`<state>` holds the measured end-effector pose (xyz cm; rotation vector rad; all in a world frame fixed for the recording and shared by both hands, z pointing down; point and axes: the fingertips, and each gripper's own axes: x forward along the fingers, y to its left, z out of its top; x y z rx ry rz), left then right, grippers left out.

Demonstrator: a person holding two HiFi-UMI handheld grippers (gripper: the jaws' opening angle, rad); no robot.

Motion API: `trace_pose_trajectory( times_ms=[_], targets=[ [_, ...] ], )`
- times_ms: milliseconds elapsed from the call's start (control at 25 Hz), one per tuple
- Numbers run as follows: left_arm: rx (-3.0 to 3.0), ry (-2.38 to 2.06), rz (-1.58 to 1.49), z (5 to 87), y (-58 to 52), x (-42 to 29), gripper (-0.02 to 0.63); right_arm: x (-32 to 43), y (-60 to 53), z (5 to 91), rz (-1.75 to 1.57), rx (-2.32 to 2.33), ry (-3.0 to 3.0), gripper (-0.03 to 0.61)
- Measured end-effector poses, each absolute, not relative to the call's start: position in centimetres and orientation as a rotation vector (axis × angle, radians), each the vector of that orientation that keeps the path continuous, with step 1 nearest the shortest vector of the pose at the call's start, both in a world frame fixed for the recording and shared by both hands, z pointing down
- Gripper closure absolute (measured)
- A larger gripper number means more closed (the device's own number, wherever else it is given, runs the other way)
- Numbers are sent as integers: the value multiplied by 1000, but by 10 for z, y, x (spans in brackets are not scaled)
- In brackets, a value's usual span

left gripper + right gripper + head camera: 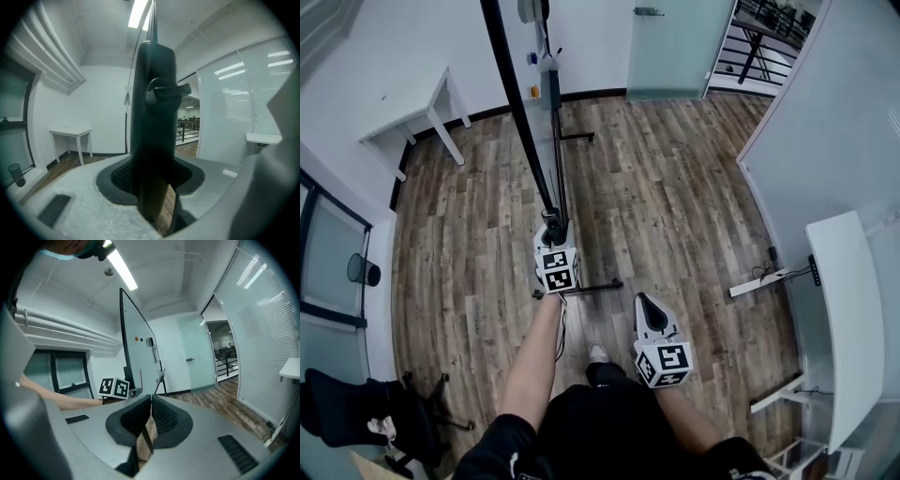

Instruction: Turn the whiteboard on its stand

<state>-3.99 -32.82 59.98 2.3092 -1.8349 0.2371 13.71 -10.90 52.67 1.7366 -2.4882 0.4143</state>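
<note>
Looks steeply down on a wooden floor (675,206). Catches the whiteboard (518,103) edge-on as a dark bar running from 12 o'clock to centre, above the rail of its stand (557,150). Finds the left gripper (551,225) near centre, tip against the board's near end. Places the right gripper (649,307) at 5 o'clock, jaws together, apart from the board. Takes in a white table (403,103) at 10 o'clock, a white desk (848,319) at 4 o'clock and a black chair (347,408) at 8 o'clock.

Wood-plank floor (675,187), whiteboard stand (591,285) planted on black feet mid-room, small white table (408,105) by the far wall, long white table (844,319) at right, black chair (356,408) at near left
</note>
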Motion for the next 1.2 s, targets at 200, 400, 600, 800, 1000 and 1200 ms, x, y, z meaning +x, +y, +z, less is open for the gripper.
trace_pose_trajectory(
  times_ms=[200,400,600,800,1000,1200],
  targets=[
    [2308,-1835,238,599,-305,-28,436,144,-86,525,406,1747,-2484,561],
    [2313,-1836,227,599,-279,-20,434,144,-65,527,407,1749,-2479,561],
    [2307,-1847,217,598,-250,-14,434,150,-39,525,401,1763,-2467,561],
    [2307,-1847,219,601,-221,-2,434,160,-6,526,388,1783,-2448,561],
    [2308,-1842,215,599,-188,9,433,168,36,524,380,1798,-2430,561],
    [2306,-1830,236,604,-154,20,432,177,79,523,414,1796,-2405,561]
  ],
)
